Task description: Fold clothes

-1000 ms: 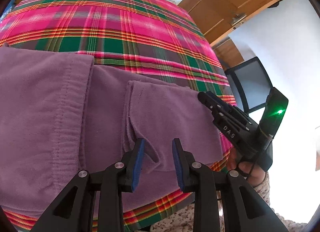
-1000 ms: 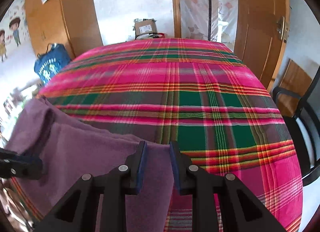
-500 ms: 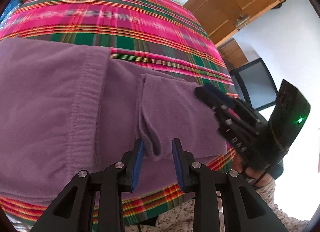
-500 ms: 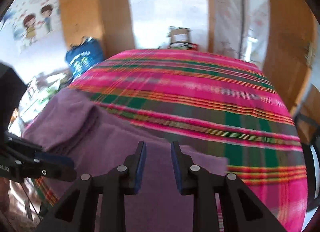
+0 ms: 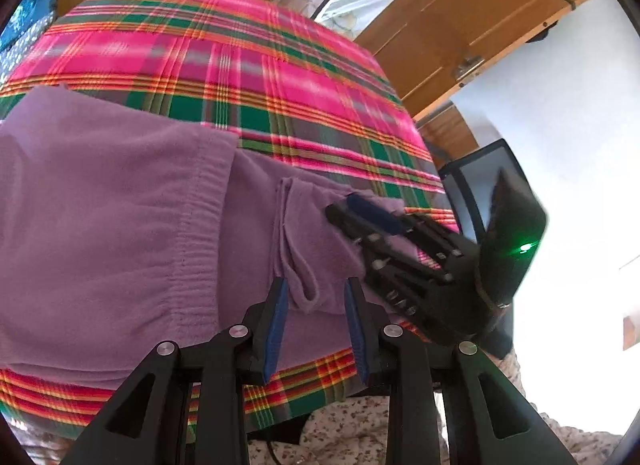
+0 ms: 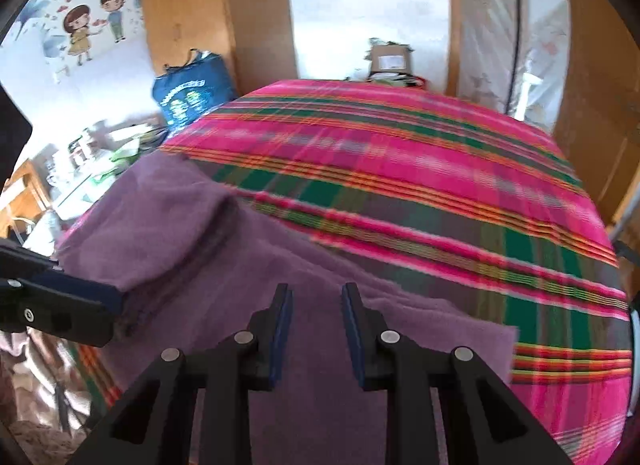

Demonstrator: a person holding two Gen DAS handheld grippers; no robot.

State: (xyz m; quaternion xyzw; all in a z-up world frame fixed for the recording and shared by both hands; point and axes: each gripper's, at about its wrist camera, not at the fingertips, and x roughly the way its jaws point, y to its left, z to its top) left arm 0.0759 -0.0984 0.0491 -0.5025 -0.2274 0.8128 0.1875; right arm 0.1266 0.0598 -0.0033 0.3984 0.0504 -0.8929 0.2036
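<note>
The purple garment (image 5: 120, 225) lies along the near edge of your plaid-covered table (image 5: 260, 77), its near hem just short of the edge, where a strip of plaid shows. Beyond the garment the whole far half of the cloth is bare, so you have open room ahead. A wooden door (image 5: 480, 25) stands to the right, and a dark chair (image 5: 480, 169) sits just off the right corner. In the right wrist view a blue bag (image 6: 192, 93) leans by the table's far left corner. Your left gripper (image 5: 316, 305) points down at the garment's near edge, its jaws apart with a raised fold of fabric (image 5: 304, 281) standing between them; whether the pads (image 5: 276, 325) pinch it you cannot tell. Your right gripper (image 6: 316, 317) tilts down over the garment's right end near its corner (image 6: 504, 341), jaws parted with flat cloth under the gap, gripping nothing. In the left view it reaches in from the right, its fingertips over that end.
</note>
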